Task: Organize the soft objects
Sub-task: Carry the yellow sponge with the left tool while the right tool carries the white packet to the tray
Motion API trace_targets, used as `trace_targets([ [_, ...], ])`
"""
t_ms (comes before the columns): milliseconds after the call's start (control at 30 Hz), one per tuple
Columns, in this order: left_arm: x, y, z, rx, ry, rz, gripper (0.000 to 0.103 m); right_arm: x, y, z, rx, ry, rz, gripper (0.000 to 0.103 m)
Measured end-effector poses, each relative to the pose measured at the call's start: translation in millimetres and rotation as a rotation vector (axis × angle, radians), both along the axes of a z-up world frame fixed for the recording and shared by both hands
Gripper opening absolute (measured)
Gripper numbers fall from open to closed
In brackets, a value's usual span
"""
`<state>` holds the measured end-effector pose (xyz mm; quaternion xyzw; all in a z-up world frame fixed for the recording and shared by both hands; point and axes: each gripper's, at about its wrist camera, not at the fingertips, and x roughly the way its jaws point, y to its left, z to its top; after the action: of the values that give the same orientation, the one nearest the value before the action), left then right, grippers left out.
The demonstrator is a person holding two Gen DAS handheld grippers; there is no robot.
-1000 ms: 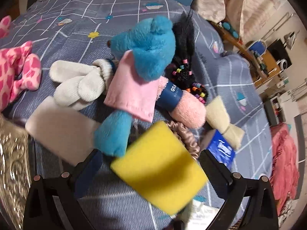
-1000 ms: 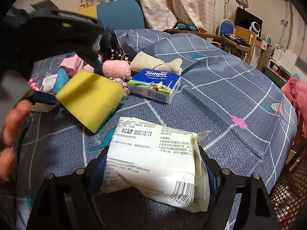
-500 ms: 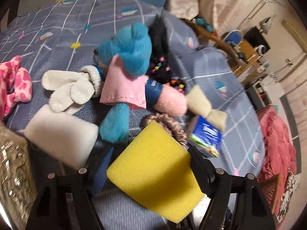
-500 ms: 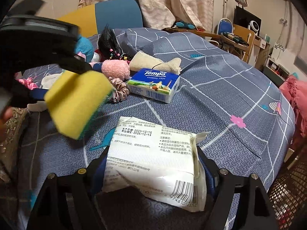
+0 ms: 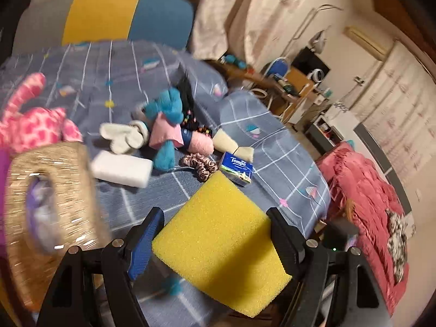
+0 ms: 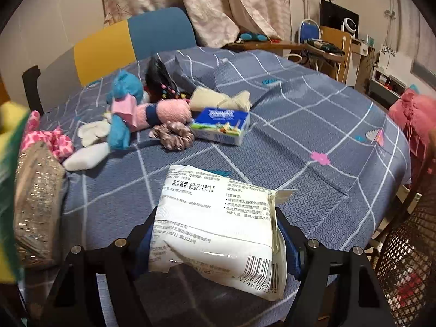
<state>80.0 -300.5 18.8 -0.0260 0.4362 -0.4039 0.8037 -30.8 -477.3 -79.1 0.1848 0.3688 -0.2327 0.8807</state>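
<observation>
My left gripper is shut on a yellow sponge and holds it in the air above the blue-grey tablecloth. Beside it on the left is a blurred gold woven basket. In the right wrist view the sponge shows at the left edge above the basket. My right gripper has a white wipes pack between its fingers. The jaws are closing and the pads press on the pack's sides.
On the cloth lie a blue plush, white gloves, a white foam block, a pink spotted plush, a scrunchie and a Tempo tissue pack. A wicker chair stands at the right.
My left gripper has risen and swung left with the sponge, bringing the basket into its view. My right gripper has lifted a little with the wipes pack.
</observation>
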Motion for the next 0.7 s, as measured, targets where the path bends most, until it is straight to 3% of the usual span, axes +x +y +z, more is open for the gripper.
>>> trace_targets([
  [167,-10.1,73.4,18.1,0.016,-0.074,0.030,0.078,-6.5,20.6,25.8,0.004,-0.065,0.002,0.077],
  [333,7.3,177.0,31.8,-0.013,-0.076,0.166,0.078,-4.1,57.0,62.8,-0.050,-0.147,0.073,0.077],
  [567,54.7,291.3,-11.2,0.122,-0.001,0.347,0.079,6.9,127.3,106.7,-0.070,-0.233,0.217,0.077],
  [700,87.7,328.6,-39.7,0.234,0.055,0.398,0.079,20.3,175.0,122.5,-0.069,-0.253,0.353,0.077],
])
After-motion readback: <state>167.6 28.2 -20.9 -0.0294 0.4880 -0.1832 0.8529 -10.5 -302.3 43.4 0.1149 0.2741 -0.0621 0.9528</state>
